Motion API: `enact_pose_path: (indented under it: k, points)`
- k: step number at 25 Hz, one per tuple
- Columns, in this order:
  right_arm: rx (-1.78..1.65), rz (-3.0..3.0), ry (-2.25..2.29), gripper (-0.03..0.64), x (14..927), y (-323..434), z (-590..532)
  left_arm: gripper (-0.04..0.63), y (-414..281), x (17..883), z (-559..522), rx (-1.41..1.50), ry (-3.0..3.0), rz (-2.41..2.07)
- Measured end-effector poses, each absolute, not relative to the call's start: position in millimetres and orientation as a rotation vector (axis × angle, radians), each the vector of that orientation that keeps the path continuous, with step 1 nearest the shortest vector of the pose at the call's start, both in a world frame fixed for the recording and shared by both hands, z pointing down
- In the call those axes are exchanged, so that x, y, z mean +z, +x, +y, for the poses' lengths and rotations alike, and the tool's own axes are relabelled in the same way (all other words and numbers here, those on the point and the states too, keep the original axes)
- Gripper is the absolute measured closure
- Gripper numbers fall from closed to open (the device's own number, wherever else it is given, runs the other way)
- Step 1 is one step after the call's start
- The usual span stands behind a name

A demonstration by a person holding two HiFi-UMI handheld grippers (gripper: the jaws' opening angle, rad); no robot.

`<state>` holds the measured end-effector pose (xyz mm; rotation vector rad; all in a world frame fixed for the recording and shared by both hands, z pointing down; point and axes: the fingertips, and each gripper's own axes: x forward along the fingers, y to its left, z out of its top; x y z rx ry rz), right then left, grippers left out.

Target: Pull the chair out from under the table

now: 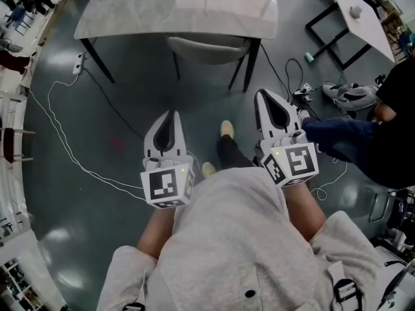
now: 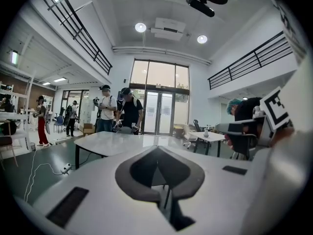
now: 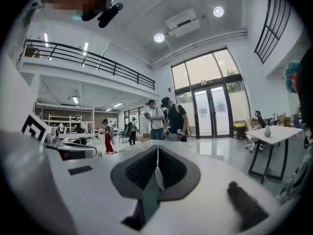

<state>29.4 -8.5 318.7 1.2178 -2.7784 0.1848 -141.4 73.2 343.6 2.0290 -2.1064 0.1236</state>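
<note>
The pale curved-back chair (image 1: 207, 49) on dark legs sat tucked under the grey marble-topped table (image 1: 130, 11), not yet pulled. My left gripper (image 1: 170, 116) and right gripper (image 1: 266, 99) hovered well short of it, jaws together, empty.

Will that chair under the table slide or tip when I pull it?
Probably slides: the floor looks smooth and glossy. The chair is likely light, with a thin shell and slim dark legs. Pulling high on the back might tip it.

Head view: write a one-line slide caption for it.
Left gripper and right gripper, jaws shut and empty, point at a pale chair tucked under the grey table.
</note>
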Motion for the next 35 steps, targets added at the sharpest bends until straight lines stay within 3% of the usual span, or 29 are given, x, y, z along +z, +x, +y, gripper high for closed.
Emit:
enact_pose_path:
  k: [18,35]
  points:
    - [0.231,-2.768,1.172,0.592,323.6,14.2,-160.9,0.580,-152.3,341.9,-74.5,0.187,2.003,-2.112]
    - [0.247,-2.754,1.160,0.591,341.9,47.0,-258.9,0.580,-117.3,349.0,-180.9,0.265,2.017,-2.090]
